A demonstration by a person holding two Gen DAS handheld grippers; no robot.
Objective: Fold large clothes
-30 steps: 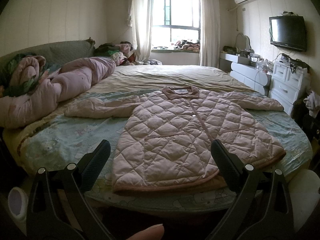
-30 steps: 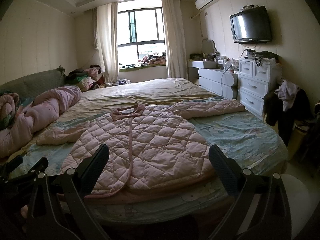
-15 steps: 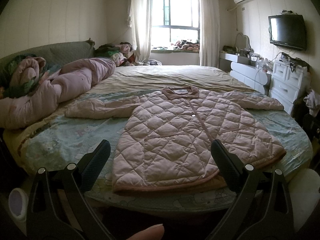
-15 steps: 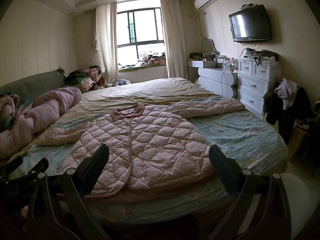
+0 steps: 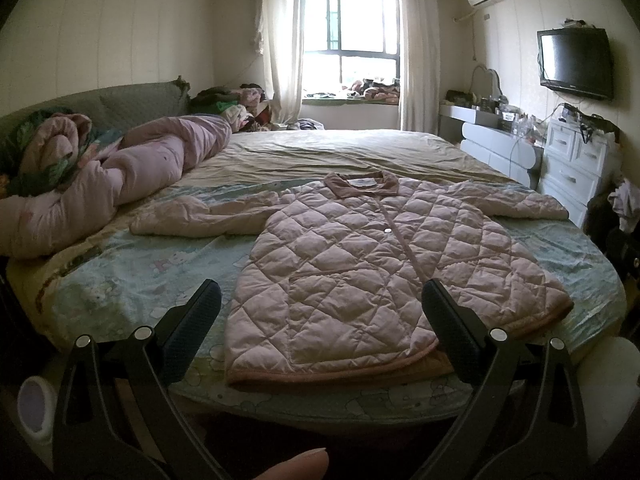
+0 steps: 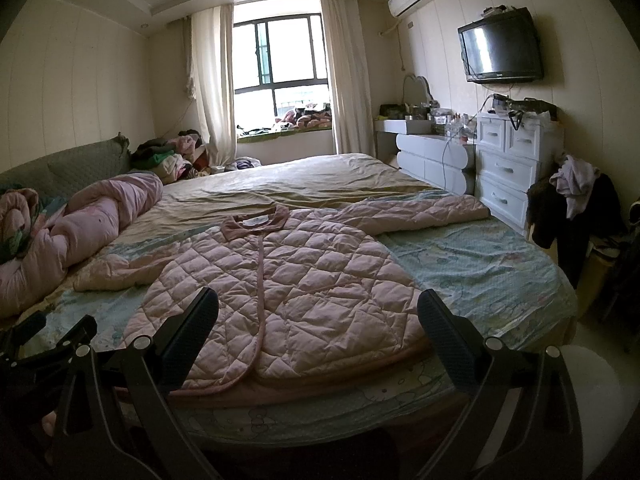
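Observation:
A pink quilted coat (image 5: 360,264) lies flat and face up on the bed (image 5: 132,276), collar toward the window, both sleeves spread out to the sides. It also shows in the right wrist view (image 6: 288,292). My left gripper (image 5: 320,312) is open and empty, held off the bed's near edge in front of the coat's hem. My right gripper (image 6: 318,312) is open and empty, also short of the hem. Part of the left gripper shows at the lower left of the right wrist view.
A rolled pink duvet (image 5: 120,176) lies along the bed's left side. White drawers (image 6: 508,168) and a chair draped with clothes (image 6: 576,204) stand to the right. A TV (image 6: 500,48) hangs on the right wall. Clothes are piled by the window (image 5: 372,88).

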